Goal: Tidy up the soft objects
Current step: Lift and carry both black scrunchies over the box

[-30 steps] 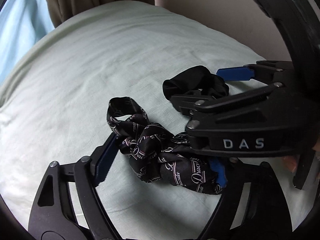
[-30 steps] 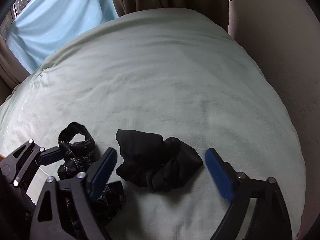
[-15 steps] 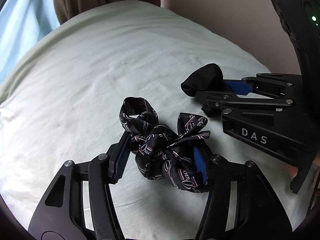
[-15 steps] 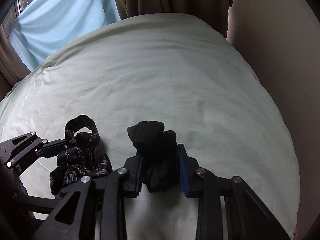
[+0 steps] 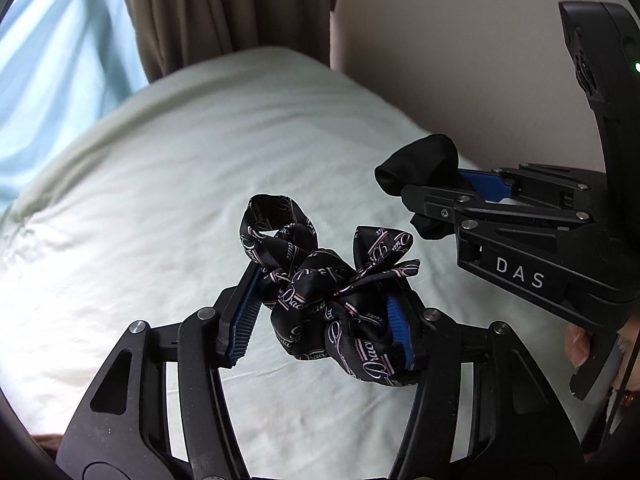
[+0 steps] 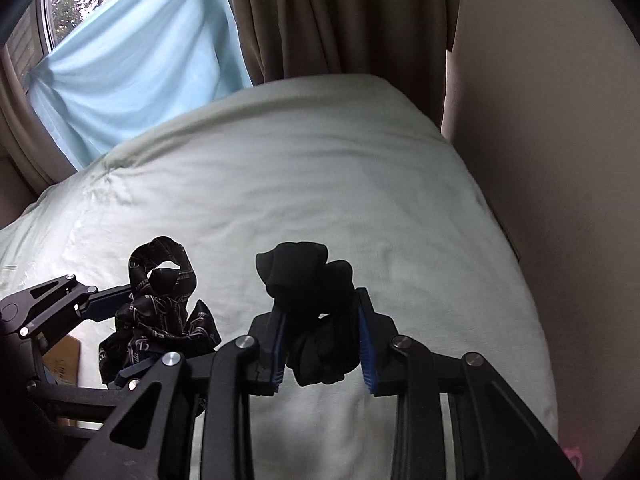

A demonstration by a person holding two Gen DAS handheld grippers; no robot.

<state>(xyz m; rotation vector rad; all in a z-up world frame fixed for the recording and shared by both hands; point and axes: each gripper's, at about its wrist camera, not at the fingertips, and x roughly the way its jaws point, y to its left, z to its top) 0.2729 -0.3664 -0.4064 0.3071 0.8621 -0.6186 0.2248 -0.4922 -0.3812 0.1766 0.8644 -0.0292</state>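
Observation:
My left gripper (image 5: 324,312) is shut on a black patterned scarf with white script lettering (image 5: 332,284) and holds it above the pale green bed (image 5: 180,200). The scarf also shows in the right wrist view (image 6: 160,308), with the left gripper (image 6: 120,332) around it. My right gripper (image 6: 322,340) is shut on a plain black cloth bundle (image 6: 312,300), lifted off the bed. In the left wrist view the right gripper (image 5: 448,196) sits to the right with the black bundle (image 5: 420,164) sticking out of its jaws.
Beige curtains (image 6: 332,20) and a light blue drape (image 6: 132,64) over a window stand behind the bed. A plain wall (image 6: 552,140) runs along the bed's right side. A cardboard box (image 6: 64,360) shows low at the left.
Both grippers closed on their cloths, then lifted them off the bed. The view now tilts up, showing more curtain and wall.

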